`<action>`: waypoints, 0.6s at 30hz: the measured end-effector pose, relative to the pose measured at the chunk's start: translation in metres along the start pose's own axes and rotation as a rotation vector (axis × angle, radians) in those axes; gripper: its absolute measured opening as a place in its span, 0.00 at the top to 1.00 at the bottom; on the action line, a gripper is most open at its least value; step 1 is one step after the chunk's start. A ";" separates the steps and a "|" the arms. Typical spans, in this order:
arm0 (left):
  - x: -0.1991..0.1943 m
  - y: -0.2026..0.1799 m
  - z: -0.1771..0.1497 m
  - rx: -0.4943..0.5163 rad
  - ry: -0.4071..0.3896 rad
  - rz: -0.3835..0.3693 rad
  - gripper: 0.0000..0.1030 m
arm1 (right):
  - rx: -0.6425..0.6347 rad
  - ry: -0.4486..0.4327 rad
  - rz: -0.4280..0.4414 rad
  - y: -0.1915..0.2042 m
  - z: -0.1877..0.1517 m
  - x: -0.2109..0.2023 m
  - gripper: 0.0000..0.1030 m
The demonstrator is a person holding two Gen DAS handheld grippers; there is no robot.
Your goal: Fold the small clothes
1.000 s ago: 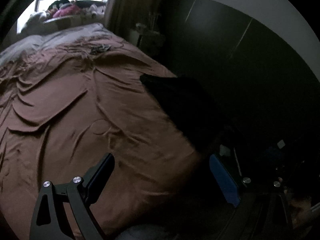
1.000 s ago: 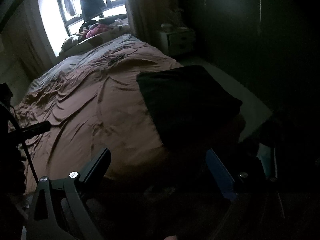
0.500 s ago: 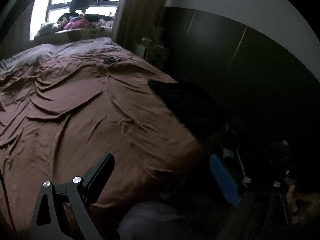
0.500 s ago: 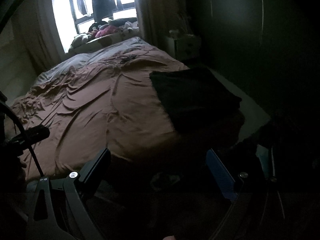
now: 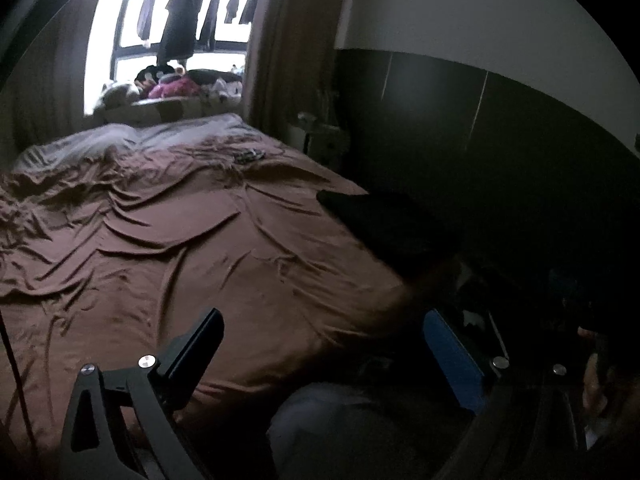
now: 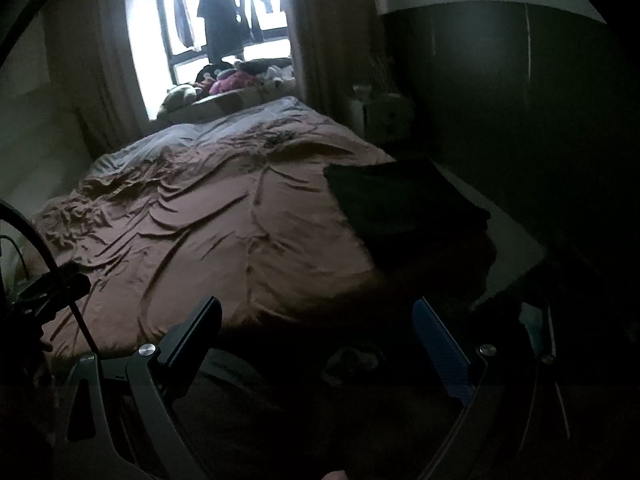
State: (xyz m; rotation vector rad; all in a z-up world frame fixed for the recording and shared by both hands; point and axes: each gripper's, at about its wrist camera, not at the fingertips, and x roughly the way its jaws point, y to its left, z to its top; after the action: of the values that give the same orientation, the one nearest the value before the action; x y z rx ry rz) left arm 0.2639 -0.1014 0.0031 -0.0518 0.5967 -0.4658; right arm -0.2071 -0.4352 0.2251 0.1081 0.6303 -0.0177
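Both cameras have risen and backed away from the bed (image 5: 180,248). Left gripper (image 5: 324,352) and right gripper (image 6: 320,340): jaws open, empty. Dark folded garment (image 6: 400,196) rests at the bed's right edge; folding appears complete.

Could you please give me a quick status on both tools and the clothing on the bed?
Left tool open, empty. Right tool open, empty. Dark folded garment lies flat on brown bedspread, right edge, untouched. Nothing between tools and garment.
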 end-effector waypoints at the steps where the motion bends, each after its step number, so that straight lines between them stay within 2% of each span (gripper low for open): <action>1: -0.005 -0.001 -0.002 0.007 -0.008 0.007 0.01 | -0.003 -0.008 0.003 0.001 -0.002 0.000 0.07; 5: -0.027 -0.007 -0.011 0.041 -0.037 0.031 0.00 | -0.018 -0.054 0.010 0.010 -0.013 -0.009 0.00; 18: -0.093 -0.010 -0.042 0.061 -0.119 0.101 0.00 | -0.043 -0.120 -0.003 0.025 -0.048 -0.018 0.00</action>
State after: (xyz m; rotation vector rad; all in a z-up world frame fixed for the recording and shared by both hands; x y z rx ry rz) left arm 0.1691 -0.0665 0.0190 0.0089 0.4660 -0.3794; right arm -0.2489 -0.4051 0.1993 0.0644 0.5102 -0.0131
